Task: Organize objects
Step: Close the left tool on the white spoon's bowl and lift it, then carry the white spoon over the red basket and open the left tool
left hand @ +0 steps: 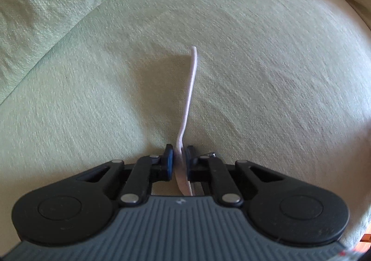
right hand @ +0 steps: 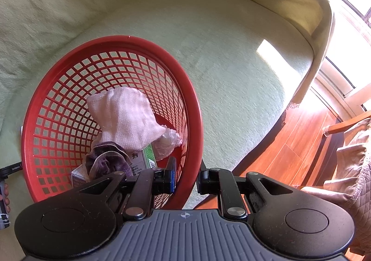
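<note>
**Tidying the sofa into a red basket**

Green sofa cloth lies under everything. The left tool is pinched tight on a thin pink flat thing, seen edge-on, held up off the sofa, likely so it can go in with the rest. The right tool sits across the rim of the red basket, one finger inside and one outside, seemingly clamped on it to keep the basket tipped open. Inside lie a white knitted cloth, a purple cloth and a small box.
</note>
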The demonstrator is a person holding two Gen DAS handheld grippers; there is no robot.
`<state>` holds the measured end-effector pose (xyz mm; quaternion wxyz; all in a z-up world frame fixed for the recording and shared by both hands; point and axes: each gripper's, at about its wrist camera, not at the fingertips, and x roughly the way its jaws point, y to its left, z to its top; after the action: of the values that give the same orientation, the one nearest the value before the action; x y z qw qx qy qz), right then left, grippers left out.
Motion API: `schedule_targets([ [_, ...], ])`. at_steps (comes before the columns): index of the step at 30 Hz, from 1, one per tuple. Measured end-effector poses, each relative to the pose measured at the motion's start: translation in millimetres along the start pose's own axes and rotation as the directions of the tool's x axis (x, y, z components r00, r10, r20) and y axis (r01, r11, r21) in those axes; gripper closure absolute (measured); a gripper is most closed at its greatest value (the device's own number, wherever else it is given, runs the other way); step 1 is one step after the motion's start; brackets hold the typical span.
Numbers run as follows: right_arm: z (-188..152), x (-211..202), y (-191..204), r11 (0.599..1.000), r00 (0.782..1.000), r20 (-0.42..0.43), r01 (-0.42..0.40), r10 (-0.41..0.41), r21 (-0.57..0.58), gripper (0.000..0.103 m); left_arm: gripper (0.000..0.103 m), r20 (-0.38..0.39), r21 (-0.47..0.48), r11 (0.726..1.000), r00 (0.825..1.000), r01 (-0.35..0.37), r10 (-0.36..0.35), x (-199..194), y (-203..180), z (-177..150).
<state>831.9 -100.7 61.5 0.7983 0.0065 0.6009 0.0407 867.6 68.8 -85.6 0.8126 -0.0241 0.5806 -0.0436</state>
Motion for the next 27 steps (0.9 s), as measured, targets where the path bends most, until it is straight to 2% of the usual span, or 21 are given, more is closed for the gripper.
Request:
schedule_targets([
  [7, 0.4, -1.6, 0.0, 1.000, 1.000, -0.001, -0.019, 0.019, -0.003, 0.089, 0.096, 0.026, -0.019, 0.999, 0.999, 0.028, -0.028, -27.5, -6.9, -7.9],
  [16, -1.7, -1.7, -2.5, 0.999, 0.999, -0.001, -0.052, 0.052, -0.006, 0.089, 0.096, 0.086, -0.115, 0.986, 0.990, 0.118, -0.108, -101.6, -20.1, -16.0],
  [27, -0.8, -0.4, -6.1, 0.995, 0.995, -0.001, -0.095, 0.095, -0.030, 0.089, 0.096, 0.102, -0.096, 0.970, 0.972, 0.223, -0.213, -198.0, -95.4, -20.5],
])
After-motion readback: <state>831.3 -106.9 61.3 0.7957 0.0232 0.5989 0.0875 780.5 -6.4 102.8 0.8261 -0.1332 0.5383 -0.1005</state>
